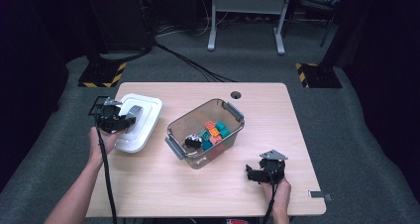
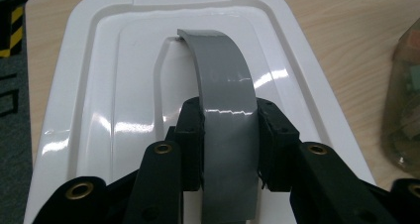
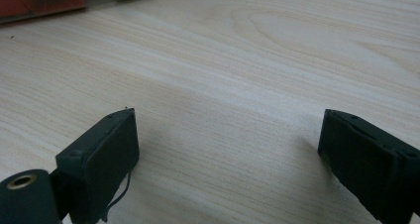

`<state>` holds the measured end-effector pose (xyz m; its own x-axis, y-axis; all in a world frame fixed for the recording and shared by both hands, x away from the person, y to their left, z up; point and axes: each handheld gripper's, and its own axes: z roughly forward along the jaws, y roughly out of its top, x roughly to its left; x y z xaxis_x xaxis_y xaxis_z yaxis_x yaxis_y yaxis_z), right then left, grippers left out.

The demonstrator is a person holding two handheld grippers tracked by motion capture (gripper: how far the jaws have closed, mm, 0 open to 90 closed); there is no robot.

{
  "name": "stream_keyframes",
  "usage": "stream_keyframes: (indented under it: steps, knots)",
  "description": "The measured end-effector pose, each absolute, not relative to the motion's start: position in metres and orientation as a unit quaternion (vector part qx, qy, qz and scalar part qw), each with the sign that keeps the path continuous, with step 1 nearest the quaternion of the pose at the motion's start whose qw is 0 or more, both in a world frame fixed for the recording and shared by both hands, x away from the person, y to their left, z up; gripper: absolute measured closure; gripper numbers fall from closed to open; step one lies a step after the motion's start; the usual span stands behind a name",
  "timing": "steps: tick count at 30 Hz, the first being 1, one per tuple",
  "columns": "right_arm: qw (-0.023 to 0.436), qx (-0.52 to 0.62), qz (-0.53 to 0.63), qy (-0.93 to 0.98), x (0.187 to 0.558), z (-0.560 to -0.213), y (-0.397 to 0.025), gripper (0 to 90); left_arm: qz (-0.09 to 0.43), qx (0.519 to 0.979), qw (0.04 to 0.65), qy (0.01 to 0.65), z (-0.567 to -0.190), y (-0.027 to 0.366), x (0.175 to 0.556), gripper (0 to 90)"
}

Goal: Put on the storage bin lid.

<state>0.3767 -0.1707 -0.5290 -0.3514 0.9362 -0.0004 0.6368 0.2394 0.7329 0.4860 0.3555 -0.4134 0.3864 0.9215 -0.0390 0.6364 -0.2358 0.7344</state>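
Both jaws of the left gripper (image 2: pixel 230 135) are clamped on the grey handle (image 2: pixel 225 95) of the white lid (image 2: pixel 99 100) — one black pad presses each side of the arched strip, which rises from the lid's middle and curves back between them. In the high view the lid (image 1: pixel 148 116) lies flat on the wooden table (image 1: pixel 277 115) near its left edge, with the left gripper (image 1: pixel 119 118) over its near half and the person's left hand (image 1: pixel 101 142) behind it. Just to the right of the lid, apart from it, stands the clear bin (image 1: pixel 184 125), set at an angle, uncovered, with grey latches at both ends; inside it lie orange and teal blocks (image 1: pixel 215 132) and a black-and-white object (image 1: pixel 192 141). The right gripper (image 1: pixel 253 173) rests low over the table's near right part, well apart from the bin — its jaws stand wide apart with nothing between them but bare wood (image 3: pixel 228 135).
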Motion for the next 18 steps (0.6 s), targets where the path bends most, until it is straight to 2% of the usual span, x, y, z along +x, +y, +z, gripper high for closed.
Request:
stream_keyframes:
  steps: [11, 18]
  knots:
    - [0.229, 0.523, 0.328, 0.752, 0.377, -0.529, -0.171, 8.1, 0.213, 0.762, 0.366, 0.490, -0.370, 0.349, 0.488, 67.2]
    - [0.229, 0.525, 0.328, 0.751, 0.377, -0.529, -0.171, 8.2, 0.205, 0.771, 0.385, 0.465, -0.346, 0.330, 0.488, 67.2]
